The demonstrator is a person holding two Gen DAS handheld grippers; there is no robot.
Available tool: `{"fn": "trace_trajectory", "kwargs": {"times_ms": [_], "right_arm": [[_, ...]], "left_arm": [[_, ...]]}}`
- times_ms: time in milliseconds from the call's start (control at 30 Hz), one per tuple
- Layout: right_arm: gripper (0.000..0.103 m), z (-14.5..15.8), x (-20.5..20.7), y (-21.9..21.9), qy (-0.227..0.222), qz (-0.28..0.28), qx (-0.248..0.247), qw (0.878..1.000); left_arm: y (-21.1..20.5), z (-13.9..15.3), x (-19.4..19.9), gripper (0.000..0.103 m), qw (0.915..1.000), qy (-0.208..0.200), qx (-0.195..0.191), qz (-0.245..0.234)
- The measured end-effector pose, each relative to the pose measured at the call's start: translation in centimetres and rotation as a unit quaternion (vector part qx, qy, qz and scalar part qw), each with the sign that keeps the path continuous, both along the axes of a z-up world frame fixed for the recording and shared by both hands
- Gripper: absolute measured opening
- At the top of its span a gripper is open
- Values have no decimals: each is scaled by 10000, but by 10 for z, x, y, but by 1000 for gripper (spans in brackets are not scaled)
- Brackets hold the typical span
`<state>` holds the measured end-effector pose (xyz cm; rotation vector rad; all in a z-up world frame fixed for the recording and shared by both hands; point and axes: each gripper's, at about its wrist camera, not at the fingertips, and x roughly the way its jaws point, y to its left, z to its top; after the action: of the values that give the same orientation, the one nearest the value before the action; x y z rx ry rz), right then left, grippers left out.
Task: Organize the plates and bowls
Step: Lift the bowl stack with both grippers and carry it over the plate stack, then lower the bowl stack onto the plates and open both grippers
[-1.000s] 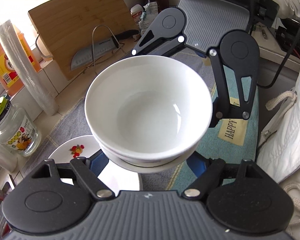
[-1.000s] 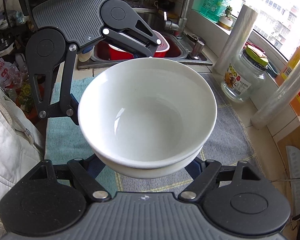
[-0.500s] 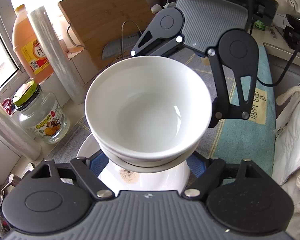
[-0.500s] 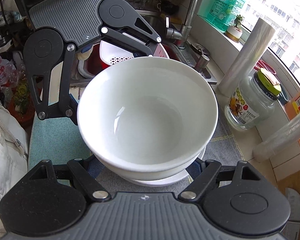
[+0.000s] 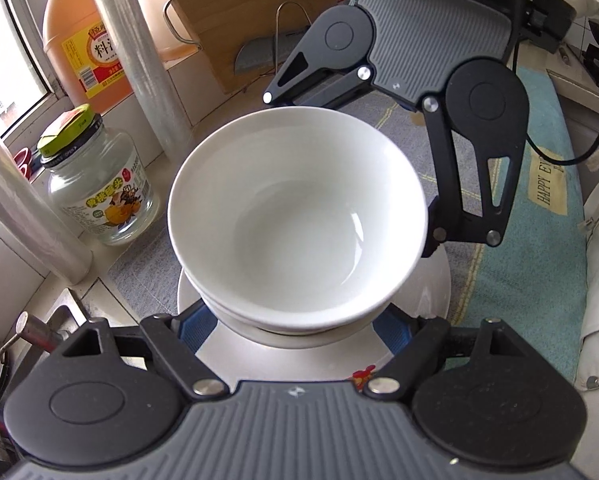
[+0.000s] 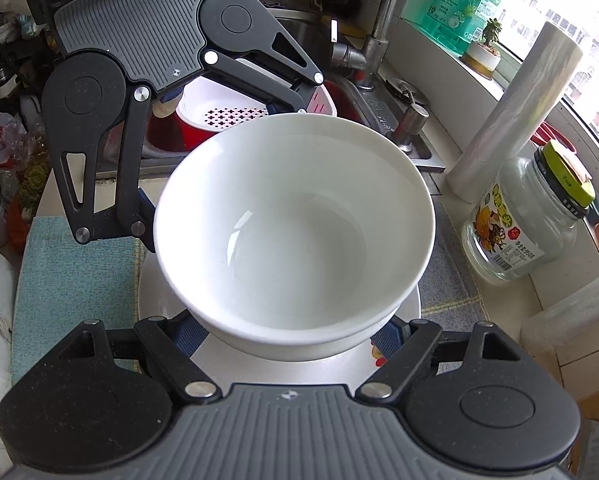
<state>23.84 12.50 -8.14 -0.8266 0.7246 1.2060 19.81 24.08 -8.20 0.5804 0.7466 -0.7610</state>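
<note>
Since the earlier frame, the stacked white ceramic bowls [image 5: 297, 224] have travelled from beside the white round plate [image 5: 429, 300] to directly above it. Left tongs [image 5: 295, 320] and right tongs [image 6: 287, 330] grip the stack from opposite sides, at 6 o'clock in each view; lowering straight down is judged next.

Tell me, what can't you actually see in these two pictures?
- Left wrist view: the plate mostly hidden under the stacked bowls.
- Both views: whether the bowls touch the plate; bowls block it.
- Right wrist view: sink contents, behind left gripper.

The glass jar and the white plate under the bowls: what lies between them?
Only bare grey mat separates the glass jar from the white plate, shown in the left wrist view.
</note>
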Motion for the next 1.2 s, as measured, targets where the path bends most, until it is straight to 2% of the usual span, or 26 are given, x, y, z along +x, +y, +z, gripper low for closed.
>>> {"fn": "trace_trajectory", "kwargs": {"times_ms": [233,567,600,667,700,733,833,1200], "right_arm": [[86,-2,-1,1,74,-35,-17,10000],[87,-3,2,-1,143,-96,46,9998],[88,-4,2,-1,114,-96,54,9999],[93,-5,1,-1,-21,-93,0,10000],[95,-5,0,-1,-118,-114,9,9999],[102,-3,-2,-2,-187,-106,69,9997],[103,5,-7,-6,-233,-79,194,9995],[103,6,-26,-12,-374,-532,120,9978]], "left_arm": [[4,-7,5,84,9999,101,1,8],[3,-8,4,86,10000,-16,-16,16],[3,-9,3,88,10000,-27,-29,32],[4,-10,1,98,9999,-76,-102,51],[6,-11,-2,99,9998,-144,-148,54],[6,-11,-4,99,9997,-165,-142,56],[6,-11,-11,99,9997,-207,-95,98],[15,-2,-31,99,9937,-283,-790,743]]}}
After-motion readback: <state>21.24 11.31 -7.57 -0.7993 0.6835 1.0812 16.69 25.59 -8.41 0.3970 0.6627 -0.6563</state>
